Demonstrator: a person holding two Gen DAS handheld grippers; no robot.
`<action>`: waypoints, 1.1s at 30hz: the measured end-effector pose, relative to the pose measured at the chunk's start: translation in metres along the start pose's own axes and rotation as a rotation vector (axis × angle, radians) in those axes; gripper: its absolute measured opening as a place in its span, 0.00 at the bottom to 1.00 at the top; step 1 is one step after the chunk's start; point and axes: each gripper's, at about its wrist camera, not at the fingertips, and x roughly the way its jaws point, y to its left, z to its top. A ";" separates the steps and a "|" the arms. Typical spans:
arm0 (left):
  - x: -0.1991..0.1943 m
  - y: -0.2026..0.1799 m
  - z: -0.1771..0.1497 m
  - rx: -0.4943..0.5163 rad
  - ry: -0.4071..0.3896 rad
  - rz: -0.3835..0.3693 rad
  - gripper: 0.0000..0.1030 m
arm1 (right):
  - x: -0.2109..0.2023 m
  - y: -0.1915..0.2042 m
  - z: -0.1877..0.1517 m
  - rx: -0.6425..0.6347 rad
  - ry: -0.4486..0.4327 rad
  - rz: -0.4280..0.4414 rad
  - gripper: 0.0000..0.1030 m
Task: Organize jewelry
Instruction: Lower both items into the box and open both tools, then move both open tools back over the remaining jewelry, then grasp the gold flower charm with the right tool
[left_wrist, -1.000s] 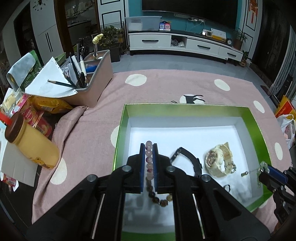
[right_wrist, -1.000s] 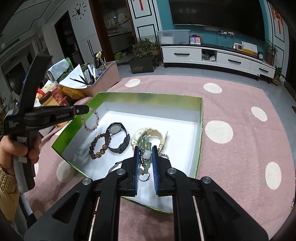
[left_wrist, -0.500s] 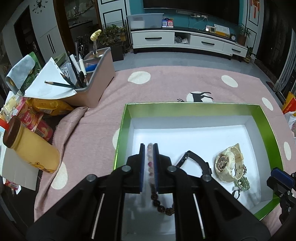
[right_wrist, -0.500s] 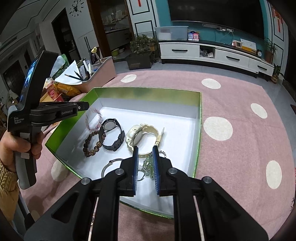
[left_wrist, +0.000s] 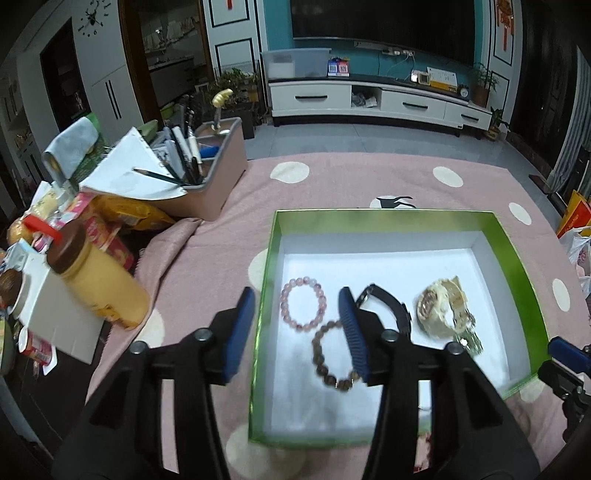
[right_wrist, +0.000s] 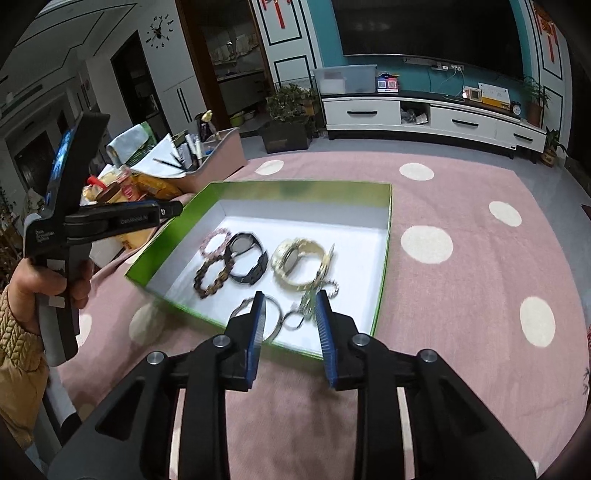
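Green-walled, white-floored open box (left_wrist: 511, 254): pink bead bracelet (left_wrist: 303, 304), brown bead bracelet (left_wrist: 332, 360), black watch (right_wrist: 246, 257), cream watch (left_wrist: 441, 312) lying flat inside.

— What's in the box (left_wrist: 517, 266) from my left wrist view?

— Centre frame, I see the pale bead bracelet (left_wrist: 303, 303) at inner left, the dark bead bracelet (left_wrist: 334, 356) just below and right of it, touching. Right of those lies the strap watch (left_wrist: 391, 306), then the chunky watch (left_wrist: 441, 308).

— And outside it?

— The organiser bin (left_wrist: 218, 177) sits upper left; the bottle (left_wrist: 99, 280) lies at left.
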 end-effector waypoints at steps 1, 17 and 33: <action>-0.006 0.001 -0.004 -0.002 -0.005 -0.002 0.53 | -0.003 0.002 -0.005 0.001 0.004 0.003 0.33; -0.043 0.040 -0.132 -0.179 0.163 -0.119 0.93 | 0.005 0.065 -0.084 -0.063 0.166 0.114 0.47; -0.054 0.043 -0.173 -0.167 0.194 -0.139 0.93 | 0.048 0.097 -0.089 -0.143 0.201 0.019 0.38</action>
